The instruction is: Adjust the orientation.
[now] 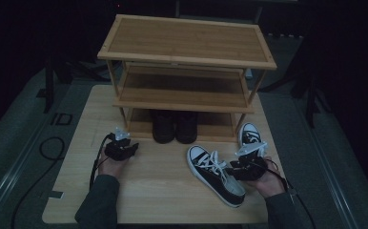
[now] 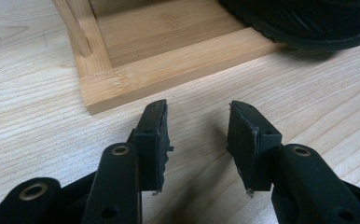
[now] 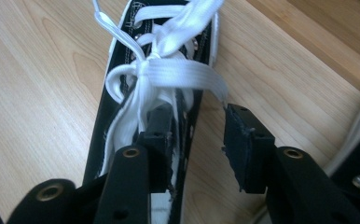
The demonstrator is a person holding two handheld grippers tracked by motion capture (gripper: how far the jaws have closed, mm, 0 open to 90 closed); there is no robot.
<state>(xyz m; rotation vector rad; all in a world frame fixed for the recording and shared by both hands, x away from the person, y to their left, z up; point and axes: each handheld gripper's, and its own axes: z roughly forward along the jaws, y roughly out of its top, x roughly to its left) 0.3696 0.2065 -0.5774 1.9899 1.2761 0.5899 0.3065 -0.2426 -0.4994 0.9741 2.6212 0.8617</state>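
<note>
My right gripper [image 1: 249,160] sits at the heel end of the sneaker [image 1: 215,175], which lies on the bench [image 1: 163,191] in front of the rack [image 1: 187,62], toe pointing toward the rack's middle. In the right gripper view my jaws stand about half open: the left jaw is inside the shoe's opening, against the collar wall under the laces [image 3: 169,70], and the right jaw is outside that wall over bare wood. The wall runs between them, but I see a gap on the outer side, so nothing is clamped. A second sneaker [image 1: 250,135] stands just beside, by the rack's right front leg.

My left gripper [image 1: 121,149] rests low over the bench near the rack's left front corner [image 2: 99,93], jaws parted about as wide and holding nothing. A dark ribbed sole [image 2: 308,23] sits on the bottom shelf past them.

The bench is pale wood-grain laminate, rectangular with rounded corners, on grey floor in a dark room. The rack is bamboo, three slatted shelves with framed edges. A pair of black boots [image 1: 175,126] stands on its bottom shelf. The sneaker is black canvas with a white rubber toe cap, flat white laces and metal eyelets.
</note>
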